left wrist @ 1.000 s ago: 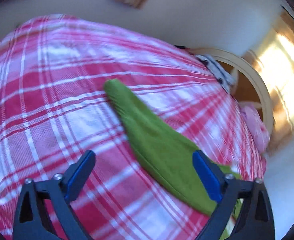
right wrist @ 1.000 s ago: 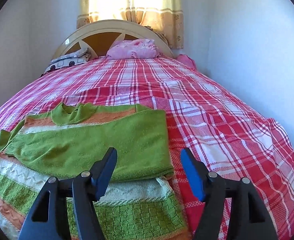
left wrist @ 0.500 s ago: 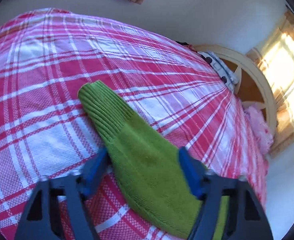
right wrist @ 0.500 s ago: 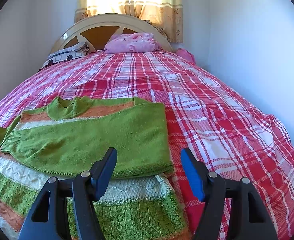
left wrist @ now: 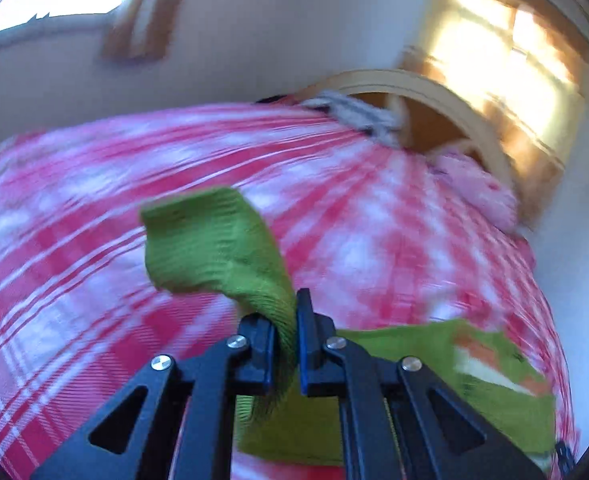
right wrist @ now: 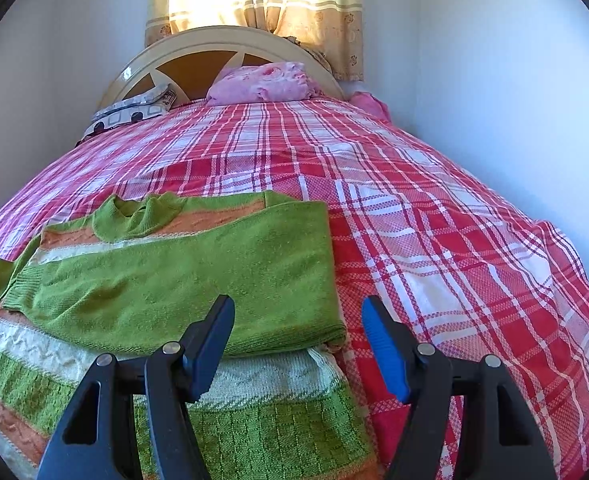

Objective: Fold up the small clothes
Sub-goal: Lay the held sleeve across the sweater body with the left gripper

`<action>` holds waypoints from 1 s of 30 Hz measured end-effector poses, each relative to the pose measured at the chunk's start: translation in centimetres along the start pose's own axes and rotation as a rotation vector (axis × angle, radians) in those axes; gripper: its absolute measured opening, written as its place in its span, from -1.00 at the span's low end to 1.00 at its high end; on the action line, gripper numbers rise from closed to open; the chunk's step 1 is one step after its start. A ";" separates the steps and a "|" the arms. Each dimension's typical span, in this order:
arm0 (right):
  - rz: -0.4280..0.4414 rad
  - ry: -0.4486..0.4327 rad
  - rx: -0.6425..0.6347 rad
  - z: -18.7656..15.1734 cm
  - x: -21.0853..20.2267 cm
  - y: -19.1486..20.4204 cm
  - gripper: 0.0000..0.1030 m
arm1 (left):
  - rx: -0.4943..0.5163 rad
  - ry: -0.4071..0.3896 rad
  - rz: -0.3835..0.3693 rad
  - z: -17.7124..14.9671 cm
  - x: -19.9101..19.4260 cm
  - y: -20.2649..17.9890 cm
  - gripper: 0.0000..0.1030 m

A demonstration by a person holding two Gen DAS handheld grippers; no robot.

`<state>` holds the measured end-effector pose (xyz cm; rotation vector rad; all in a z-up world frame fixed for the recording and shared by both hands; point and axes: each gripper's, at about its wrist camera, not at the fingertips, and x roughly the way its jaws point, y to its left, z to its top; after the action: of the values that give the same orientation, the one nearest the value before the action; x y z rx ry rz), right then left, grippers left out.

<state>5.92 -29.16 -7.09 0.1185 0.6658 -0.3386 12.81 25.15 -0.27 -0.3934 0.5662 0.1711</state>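
One striped green sweater (right wrist: pixel 182 280) lies on the near left of the plaid bed (right wrist: pixel 434 240), its right sleeve (right wrist: pixel 198 292) already folded across. The left gripper (left wrist: pixel 295 328) pinches the other sleeve (left wrist: pixel 214 244), lifted. Next it likely needs carrying over the body. The right gripper (right wrist: pixel 298 340) hovers, jaws wide, holding nothing.

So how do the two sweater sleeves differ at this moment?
The left sleeve is lifted off the bedspread, pinched in the shut left gripper; the right sleeve lies flat, folded across the sweater body. The right gripper above it is open and holds nothing. Both sleeves are plain green knit.
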 end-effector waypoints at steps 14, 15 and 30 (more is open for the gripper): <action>0.009 0.003 0.042 -0.1 0.1 -0.7 0.30 | 0.384 0.063 -0.277 -9.9 -1.0 -24.9 -0.83; 0.011 0.004 0.049 -0.1 0.1 -0.8 0.30 | 0.410 0.065 -0.283 -10.9 -1.2 -26.0 -0.83; 0.036 0.028 0.128 -0.2 0.8 -2.3 0.30 | 0.481 0.170 -0.307 -15.5 -4.2 -26.9 0.63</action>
<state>5.59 -31.46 -7.74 0.2577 0.6686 -0.3456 8.84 -5.89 -1.40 -0.0219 0.6839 -0.2941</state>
